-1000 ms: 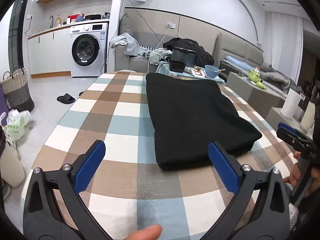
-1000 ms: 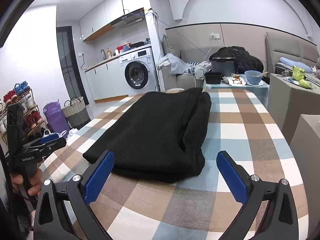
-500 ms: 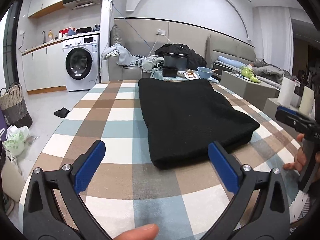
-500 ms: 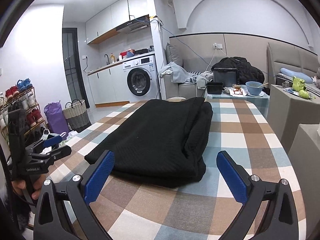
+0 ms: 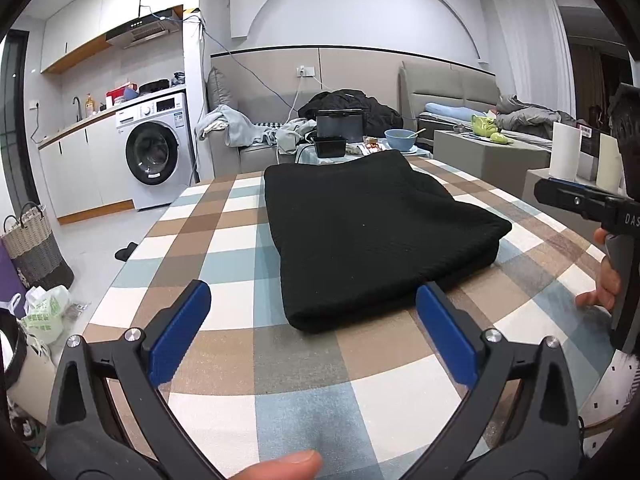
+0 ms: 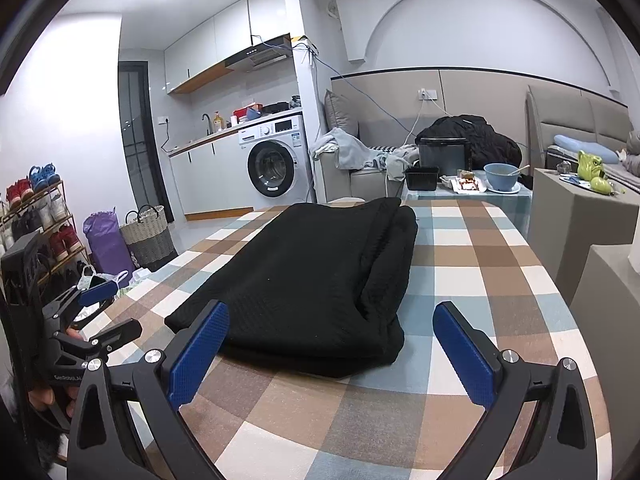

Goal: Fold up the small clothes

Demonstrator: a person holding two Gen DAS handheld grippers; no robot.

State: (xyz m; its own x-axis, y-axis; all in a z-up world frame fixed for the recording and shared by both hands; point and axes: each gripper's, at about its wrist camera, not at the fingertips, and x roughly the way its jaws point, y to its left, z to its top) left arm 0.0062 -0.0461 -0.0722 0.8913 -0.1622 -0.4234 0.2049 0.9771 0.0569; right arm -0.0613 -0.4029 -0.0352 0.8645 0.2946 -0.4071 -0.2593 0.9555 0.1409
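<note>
A black knitted garment (image 5: 372,232) lies folded in a long rectangle on the checked table (image 5: 224,240); in the right wrist view the garment (image 6: 316,276) shows stacked layers along its right side. My left gripper (image 5: 312,308) is open, held short of the garment's near end, nothing between its blue pads. My right gripper (image 6: 332,332) is open too, just before the garment's near edge. Each gripper shows in the other's view: the right one (image 5: 576,200) at the table's right edge, the left one (image 6: 96,312) at the left edge.
Beyond the table stand a sofa with clothes (image 5: 248,128), a low table with a blue bowl (image 5: 400,138) and black boxes, and a washing machine (image 5: 154,156). A basket (image 6: 146,236) and shoe rack (image 6: 36,216) are on the floor to the left. Grey blocks (image 6: 580,216) flank the right side.
Both cameras have tilted up and drawn back slightly, so the garment sits lower and farther. The garment has not moved. Both grippers stay open.
</note>
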